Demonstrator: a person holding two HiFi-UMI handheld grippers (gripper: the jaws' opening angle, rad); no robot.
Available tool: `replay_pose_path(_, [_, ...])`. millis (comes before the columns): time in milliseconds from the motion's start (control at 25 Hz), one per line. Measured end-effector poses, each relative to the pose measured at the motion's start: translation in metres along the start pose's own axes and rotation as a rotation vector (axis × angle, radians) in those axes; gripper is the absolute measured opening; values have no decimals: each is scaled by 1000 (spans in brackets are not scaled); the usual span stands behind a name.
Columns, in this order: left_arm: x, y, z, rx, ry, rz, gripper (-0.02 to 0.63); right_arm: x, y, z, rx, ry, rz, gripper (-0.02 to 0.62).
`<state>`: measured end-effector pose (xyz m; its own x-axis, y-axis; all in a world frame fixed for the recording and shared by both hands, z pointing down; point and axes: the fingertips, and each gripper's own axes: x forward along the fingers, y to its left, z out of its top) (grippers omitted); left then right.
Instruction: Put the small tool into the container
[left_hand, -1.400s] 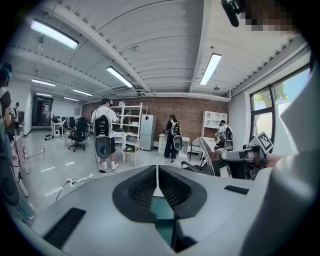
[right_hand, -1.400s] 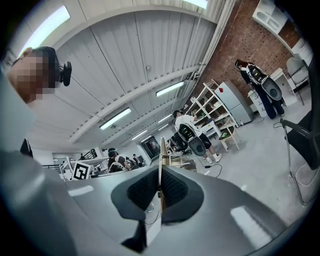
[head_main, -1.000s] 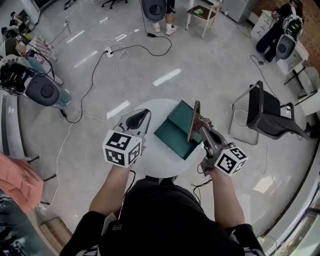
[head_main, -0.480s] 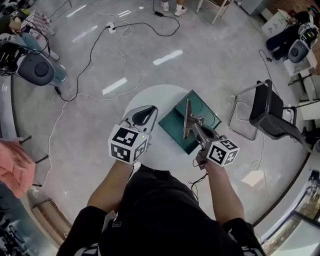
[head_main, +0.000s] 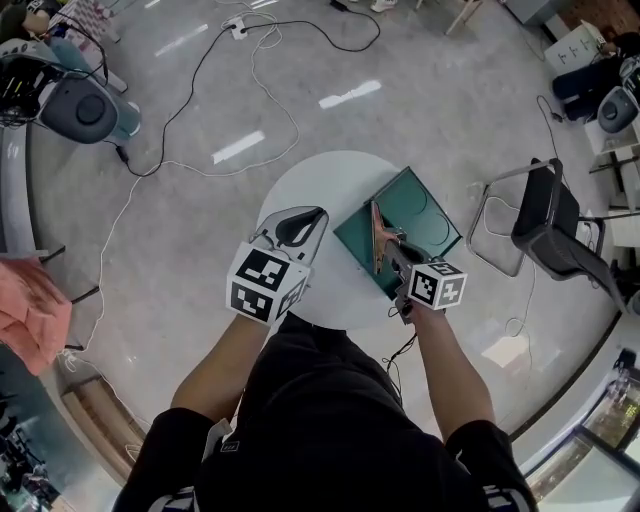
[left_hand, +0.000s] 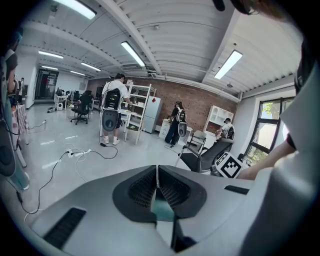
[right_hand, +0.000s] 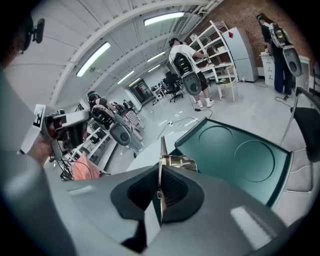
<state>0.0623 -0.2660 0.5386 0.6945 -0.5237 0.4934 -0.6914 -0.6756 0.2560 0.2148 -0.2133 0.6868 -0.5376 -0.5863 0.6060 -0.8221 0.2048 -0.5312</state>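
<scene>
Over the near-left part of the container (head_main: 425, 215), your right gripper (head_main: 388, 252) is clamped on the small tool (head_main: 377, 235), a thin metal blade with a folded bracket, held on edge. Across the last second you have brought it forward and down: it stood high above the container's near edge and now sits lower, well inside its outline. That reads as the carry nearly done, with the lowering and letting go yet to come (the tool does not look to be resting on the container floor, as far as I can judge). Your left gripper (head_main: 315, 218) has kept its place over the left of the round tabletop (head_main: 320, 180), jaws together on nothing.

The head view gives you the layout but not the grip itself. The right gripper view does: its pads press on the blade, which sticks out past them, and beyond it lie the container's two round recesses (right_hand: 255, 161), both bare. The left gripper view confirms shut, empty jaws and catches the other gripper's marker cube (left_hand: 229, 165) off to its right.
</scene>
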Motion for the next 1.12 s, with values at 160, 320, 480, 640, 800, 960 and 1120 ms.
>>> replay_pose_path(160, [-3, 0, -7, -11, 8, -9, 18, 10, -9, -19, -49, 93, -27, 14])
replay_pose_path(320, [-4, 0, -10, -19, 15, -17, 18, 18, -17, -37, -42, 163, -45, 14])
replay_pose_path(480, [-7, 2, -13, -23, 18, -16, 18, 26, -29, -53, -36, 216, -91, 14])
replay_pose_path(640, [-9, 1, -15, -25, 23, -17, 18, 31, -40, -62, -16, 255, -118, 15])
replay_pose_path(800, [-13, 2, -18, -18, 34, -23, 18, 36, -45, -68, 0, 274, -138, 17])
replay_pose_path(960, [-15, 4, -18, -13, 37, -24, 18, 35, -58, -65, 12, 267, -198, 49])
replay_pose_path(1120, [-11, 3, -16, -8, 37, -38, 18, 28, -62, -65, 27, 260, -224, 98])
